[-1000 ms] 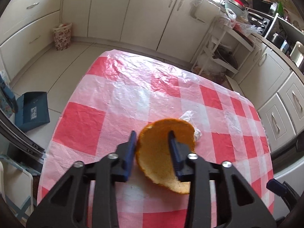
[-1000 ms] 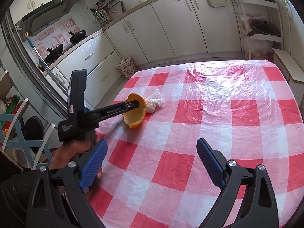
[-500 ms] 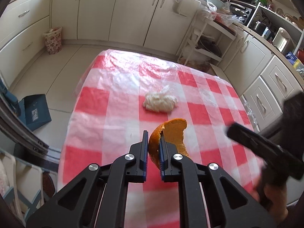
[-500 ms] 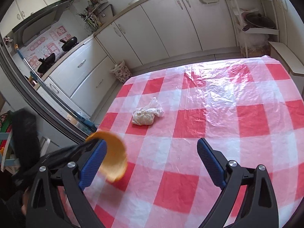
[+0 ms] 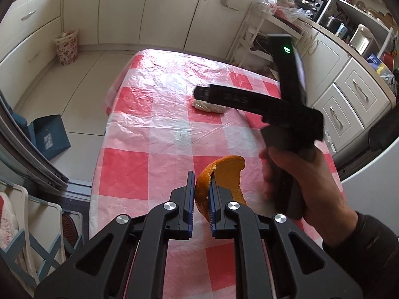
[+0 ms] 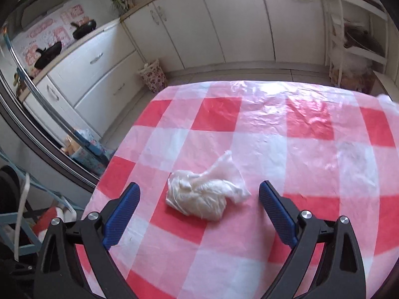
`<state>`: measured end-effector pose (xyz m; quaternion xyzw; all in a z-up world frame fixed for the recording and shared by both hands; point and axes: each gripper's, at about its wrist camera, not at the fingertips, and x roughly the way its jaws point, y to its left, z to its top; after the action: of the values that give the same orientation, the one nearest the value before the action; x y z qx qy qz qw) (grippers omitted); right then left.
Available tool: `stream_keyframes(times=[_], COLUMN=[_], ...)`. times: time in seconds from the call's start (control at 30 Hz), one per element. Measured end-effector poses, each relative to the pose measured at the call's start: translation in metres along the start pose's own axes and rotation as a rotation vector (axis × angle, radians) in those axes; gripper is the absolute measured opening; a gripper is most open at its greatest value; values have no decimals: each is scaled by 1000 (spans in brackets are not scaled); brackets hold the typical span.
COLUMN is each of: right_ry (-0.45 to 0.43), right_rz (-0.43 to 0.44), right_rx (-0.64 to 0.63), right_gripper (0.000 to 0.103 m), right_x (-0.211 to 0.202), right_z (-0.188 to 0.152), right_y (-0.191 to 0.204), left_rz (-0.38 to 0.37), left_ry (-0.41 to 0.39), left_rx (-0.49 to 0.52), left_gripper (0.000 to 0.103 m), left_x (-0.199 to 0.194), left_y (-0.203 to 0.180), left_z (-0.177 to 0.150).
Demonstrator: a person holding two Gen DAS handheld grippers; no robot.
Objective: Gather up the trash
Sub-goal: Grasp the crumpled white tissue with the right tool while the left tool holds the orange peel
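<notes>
The table (image 6: pixel 311 149), under a red-and-white checked plastic cloth (image 5: pixel 154 114), fills both views; a flowered waste basket (image 5: pixel 66 47) stands on the floor at about ten o'clock from it in the left wrist view, well apart from the table; the person's right hand (image 5: pixel 299 182) grips the other tool's handle at three o'clock there. Of the trash, the crumpled white wrapper (image 6: pixel 204 196) lies on the cloth near the table's left edge, straight ahead of the right gripper (image 6: pixel 199 209), whose fingers are spread wide to either side of it, touching nothing; the orange peel (image 5: pixel 219 182) is off the cloth, pinched by its edge in the left gripper (image 5: pixel 200 201), pads pressed together on it, the free part curling up toward one o'clock. The step in hand looks like the second pick-up, one piece being secured; the next move likely calls for lowering the right gripper until its pads flank the wrapper, then closing gently, since the soft bundle may slide on slick plastic.
</notes>
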<state>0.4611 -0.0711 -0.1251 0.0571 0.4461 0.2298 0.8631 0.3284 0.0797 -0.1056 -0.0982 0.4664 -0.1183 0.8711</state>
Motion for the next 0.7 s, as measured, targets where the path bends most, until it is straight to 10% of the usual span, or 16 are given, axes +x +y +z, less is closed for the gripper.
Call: stream_keyframes(times=[0.17,0.3,0.63,0.67,0.7], right_ry=[53,95,13,17,24], right_rz=[-67,-3,61,83,94], right_rx=[-160,-143,-98,-101,-104], right_gripper=[75,16,15,19,48], right_x=[0,-19,-121,-124,-122], right_z=[-10,-24,-69,-72,-72], right_y=[19,11,-6,-4,0], left_rz=[-4,-12,-38,-36,-40], left_ry=[-2,-16,-37,-41,-43], left_rx=[37,51,21,24,24], left_gripper=[9,9,9,9,9], left_x=[-4,-9,-21,-24,-25], left_y=[-11,-18,-30,-32,-32], left_z=[2,0,-21,-24,-25])
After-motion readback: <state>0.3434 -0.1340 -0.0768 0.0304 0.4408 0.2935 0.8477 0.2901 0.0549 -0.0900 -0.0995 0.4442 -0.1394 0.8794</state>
